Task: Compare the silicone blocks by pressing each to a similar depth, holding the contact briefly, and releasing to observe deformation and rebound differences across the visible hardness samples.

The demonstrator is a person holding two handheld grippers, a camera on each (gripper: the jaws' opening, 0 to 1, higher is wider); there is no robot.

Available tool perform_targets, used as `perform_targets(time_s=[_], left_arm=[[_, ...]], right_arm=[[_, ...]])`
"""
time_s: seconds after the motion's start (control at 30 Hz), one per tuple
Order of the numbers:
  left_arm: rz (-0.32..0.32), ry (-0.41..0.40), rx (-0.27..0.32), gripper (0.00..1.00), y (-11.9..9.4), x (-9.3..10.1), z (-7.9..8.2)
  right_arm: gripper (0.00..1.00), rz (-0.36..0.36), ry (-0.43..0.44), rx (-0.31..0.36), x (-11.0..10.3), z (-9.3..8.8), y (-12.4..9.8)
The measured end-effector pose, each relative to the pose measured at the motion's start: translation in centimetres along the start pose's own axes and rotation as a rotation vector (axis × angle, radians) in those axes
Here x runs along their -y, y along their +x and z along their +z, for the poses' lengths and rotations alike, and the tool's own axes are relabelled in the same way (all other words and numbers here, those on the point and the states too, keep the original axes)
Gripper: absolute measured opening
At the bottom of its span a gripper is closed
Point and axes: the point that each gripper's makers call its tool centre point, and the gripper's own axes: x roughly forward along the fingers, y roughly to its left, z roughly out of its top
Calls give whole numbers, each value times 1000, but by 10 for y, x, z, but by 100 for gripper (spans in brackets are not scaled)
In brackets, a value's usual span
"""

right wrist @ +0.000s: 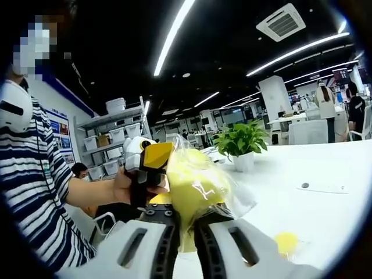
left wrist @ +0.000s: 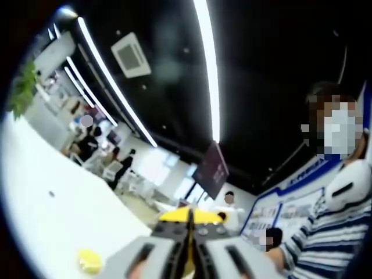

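Item: yellow silicone block in a clear bag, gripped between the jaws of my right gripper, with my left gripper touching its near side. My left gripper's jaws sit nearly closed (what they pinch, I cannot tell). Step, as I judge it: bag-handling before any pressing; next, lay the block on the white table, where a small yellow piece lies beyond my right fingers.

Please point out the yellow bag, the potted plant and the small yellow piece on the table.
yellow bag [right wrist: 195,186], right gripper view, its middle.
potted plant [right wrist: 243,139], right gripper view, leaves.
small yellow piece [left wrist: 89,260], left gripper view, centre.
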Motion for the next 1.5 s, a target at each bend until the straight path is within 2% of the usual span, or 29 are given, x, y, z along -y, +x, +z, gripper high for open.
perform_targets(time_s=[0.2,0.33,0.37,0.87,1.1,1.33,1.43,1.5], left_arm=[[-9,-7,14,0,3,2,3],[-6,-7,12,0,5,2,4],[-7,-6,11,0,5,3,5],[-7,-9,-3,0,11,1,6],[-17,-18,12,0,12,2,10],[-12,-16,14,0,12,1,14],[-4,-13,20,0,10,-1,16],[-1,-13,21,0,8,-2,18]], right_arm=[[5,-5,-1,15,1,4,-1],[7,-5,31,25,1,5,-1],[7,3,68,28,1,6,-1],[22,-55,53,41,16,6,-6],[28,-66,18,-20,18,-7,-3],[30,-82,25,-36,22,-12,-6],[37,-114,-8,-49,27,-17,-9],[46,-142,-31,-64,30,-21,-11]])
